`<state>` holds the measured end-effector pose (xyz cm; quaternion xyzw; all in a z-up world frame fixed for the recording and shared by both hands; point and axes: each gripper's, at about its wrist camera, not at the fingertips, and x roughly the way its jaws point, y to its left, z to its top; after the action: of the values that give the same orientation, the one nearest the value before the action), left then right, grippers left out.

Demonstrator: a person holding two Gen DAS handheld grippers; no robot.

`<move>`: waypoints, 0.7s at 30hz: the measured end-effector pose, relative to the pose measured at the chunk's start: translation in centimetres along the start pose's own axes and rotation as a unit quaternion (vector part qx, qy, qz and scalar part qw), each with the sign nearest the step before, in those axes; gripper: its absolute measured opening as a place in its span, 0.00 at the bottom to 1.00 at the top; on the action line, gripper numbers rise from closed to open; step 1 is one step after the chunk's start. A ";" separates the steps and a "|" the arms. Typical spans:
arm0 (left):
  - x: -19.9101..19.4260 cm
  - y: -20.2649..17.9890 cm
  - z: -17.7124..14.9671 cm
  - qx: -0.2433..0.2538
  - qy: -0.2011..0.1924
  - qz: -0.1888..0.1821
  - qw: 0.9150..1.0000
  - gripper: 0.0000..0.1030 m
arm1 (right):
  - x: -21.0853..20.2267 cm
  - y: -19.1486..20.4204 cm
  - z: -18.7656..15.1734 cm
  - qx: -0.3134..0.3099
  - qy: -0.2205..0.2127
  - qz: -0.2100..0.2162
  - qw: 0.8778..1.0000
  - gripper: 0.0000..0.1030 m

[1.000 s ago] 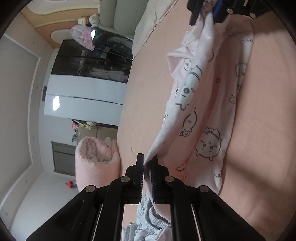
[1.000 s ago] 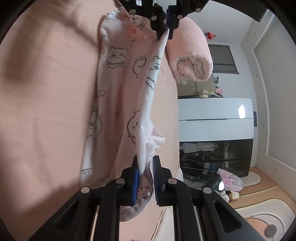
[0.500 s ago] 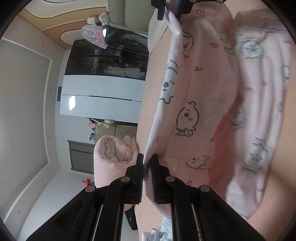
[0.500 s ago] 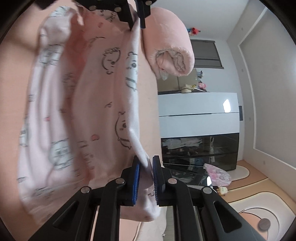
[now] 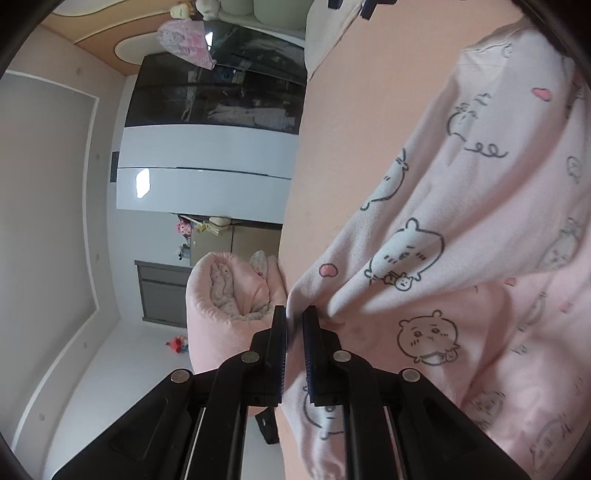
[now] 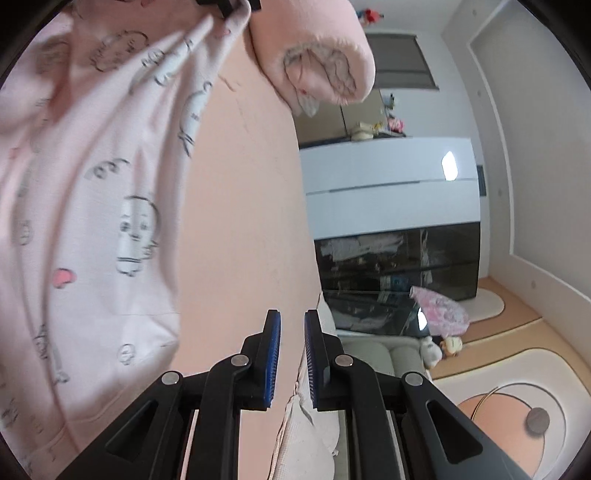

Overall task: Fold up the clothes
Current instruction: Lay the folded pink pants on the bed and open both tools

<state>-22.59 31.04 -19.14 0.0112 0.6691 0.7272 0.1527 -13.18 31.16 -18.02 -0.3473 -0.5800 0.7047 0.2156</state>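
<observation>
A pale pink garment printed with cartoon animals lies rumpled on the peach bed sheet. My left gripper is shut on the edge of this garment, near a corner. In the right wrist view the garment spreads over the left side, and the left gripper pinches its far corner at the top. My right gripper hovers over bare sheet beside the garment, its blue pads slightly apart with nothing between them. The right gripper also shows at the top edge of the left wrist view.
A rolled pink blanket lies at the bed's edge by my left gripper, also in the right wrist view. A white cushion sits beside my right gripper. Beyond the bed stands a white and black wardrobe.
My right gripper has let go of the garment and now stands off its edge. The cloth, held taut between both grippers before, has dropped onto the bed in loose folds.
</observation>
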 end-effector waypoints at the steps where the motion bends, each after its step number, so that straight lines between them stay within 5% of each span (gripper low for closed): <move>1: 0.5 -0.2 0.2 0.001 0.006 -0.001 1.000 0.08 | 0.6 0.1 0.2 -0.001 0.007 0.001 1.000 0.10; 13: 5.4 -1.2 0.6 -0.047 0.111 -0.015 0.993 0.08 | 7.0 -0.1 1.1 0.014 0.104 0.007 0.994 0.10; 17: 6.9 -0.1 -0.4 -0.098 0.154 -0.043 0.982 0.08 | 8.5 -0.4 0.9 0.009 0.122 0.001 0.992 0.10; 21: 7.3 1.0 -1.6 -0.151 0.177 -0.095 0.968 0.08 | 8.6 -1.2 0.1 0.052 0.131 0.048 0.989 0.12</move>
<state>-30.10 31.12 -19.71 -0.2051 0.5659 0.7923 0.1002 -19.09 37.50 -18.96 -0.4524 -0.4919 0.6919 0.2733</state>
